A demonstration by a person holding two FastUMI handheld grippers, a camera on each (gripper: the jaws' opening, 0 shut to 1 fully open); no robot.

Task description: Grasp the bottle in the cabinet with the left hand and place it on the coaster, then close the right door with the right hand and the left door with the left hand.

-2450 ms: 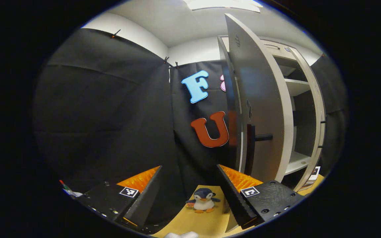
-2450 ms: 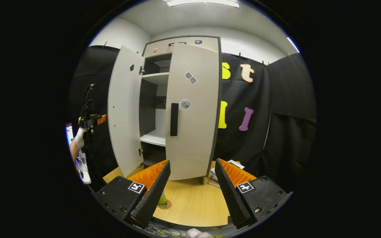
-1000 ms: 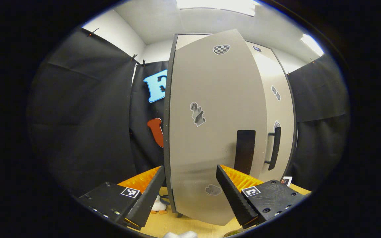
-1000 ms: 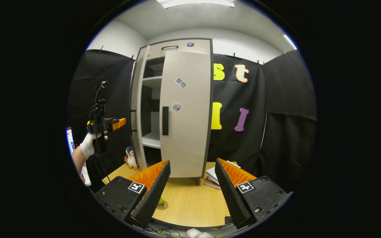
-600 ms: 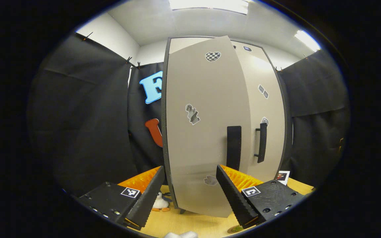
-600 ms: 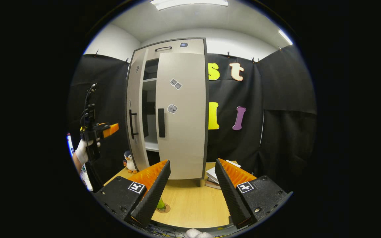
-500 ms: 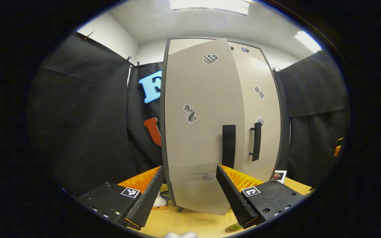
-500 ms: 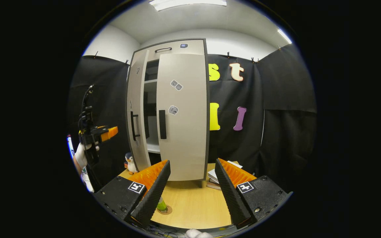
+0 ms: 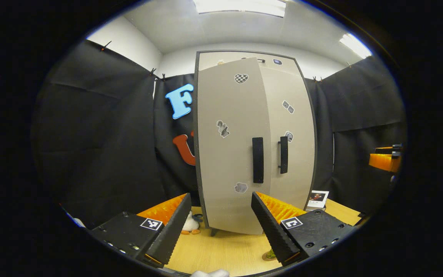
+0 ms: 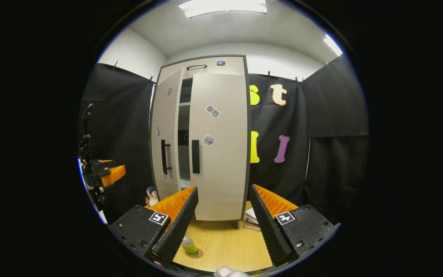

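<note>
The tall grey cabinet (image 10: 221, 63) stands at the back of the wooden table. Its right door (image 10: 219, 154) is shut flat. Its left door (image 10: 165, 142) stands slightly ajar, with a narrow dark gap beside it; in the left gripper view the left door (image 9: 229, 154) sits just proud of the frame. A green bottle (image 10: 188, 245) stands on a round coaster (image 10: 197, 253) on the table, partly behind a finger of my right gripper (image 10: 223, 187). That gripper is open and empty. My left gripper (image 9: 220, 194) is open too, back from the door and touching nothing.
A toy penguin (image 10: 151, 195) stands by the cabinet's left foot. Stacked books (image 10: 253, 219) lie at its right foot, with a photo card (image 9: 317, 197) close by. The wooden table (image 10: 225, 242) stretches in front of the cabinet. Black cloth walls close in on both sides.
The left door has swung from wide open to nearly shut. My left gripper has drawn back from it and lower. The right gripper has pulled back a little.
</note>
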